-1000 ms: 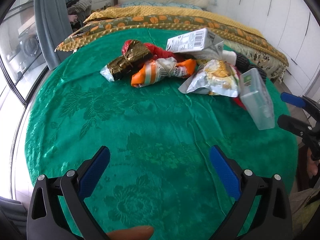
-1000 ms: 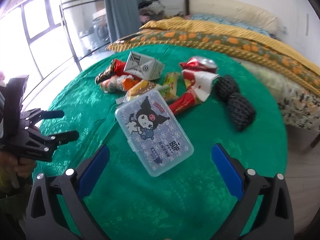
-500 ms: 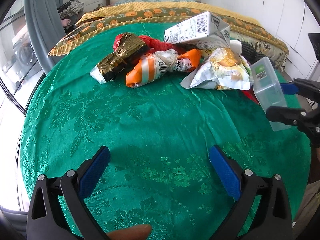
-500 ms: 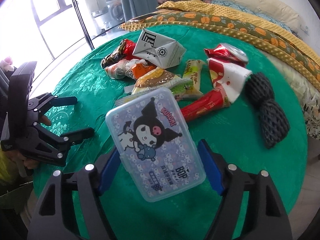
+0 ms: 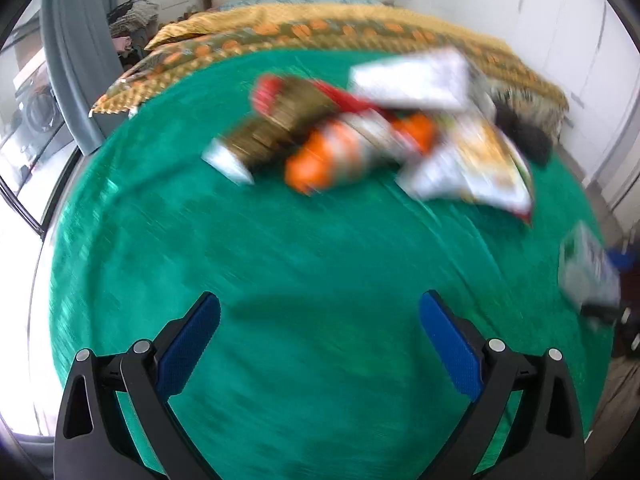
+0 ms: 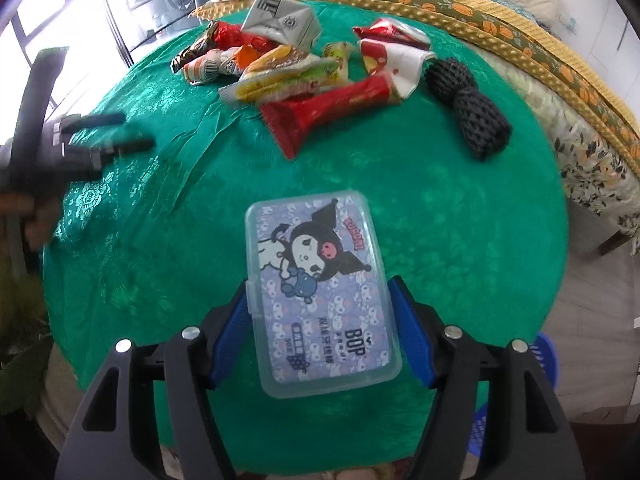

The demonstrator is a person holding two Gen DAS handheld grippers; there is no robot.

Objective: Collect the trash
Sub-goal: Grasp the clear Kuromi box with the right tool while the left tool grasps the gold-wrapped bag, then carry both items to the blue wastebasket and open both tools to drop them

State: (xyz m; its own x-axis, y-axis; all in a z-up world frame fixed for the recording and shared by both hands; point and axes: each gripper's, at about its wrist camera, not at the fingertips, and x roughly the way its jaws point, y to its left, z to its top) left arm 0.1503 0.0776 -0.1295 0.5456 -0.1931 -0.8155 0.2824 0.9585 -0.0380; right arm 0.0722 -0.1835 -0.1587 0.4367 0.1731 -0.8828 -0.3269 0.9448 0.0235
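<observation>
- One clear plastic box (image 6: 322, 296) with a cartoon lid sits clamped between the blue pads of the right gripper (image 6: 320, 320), raised above the near part of the green worktop (image 6: 460, 208).
- The right jaws are clenched on the box's long sides.
- The left gripper (image 5: 320, 344) hangs over bare green cloth, its jaws spread wide with nothing between them; its view is blurred.
- One pile of trash (image 6: 304, 60) lies on the far side of the worktop, well apart from both jaws.
- In that pile: one white carton (image 6: 282, 20), one long red wrapper (image 6: 324, 110), and several other snack wrappers overlapping.
- Two black foam nets (image 6: 468, 108) lie touching each other, beside the pile.
</observation>
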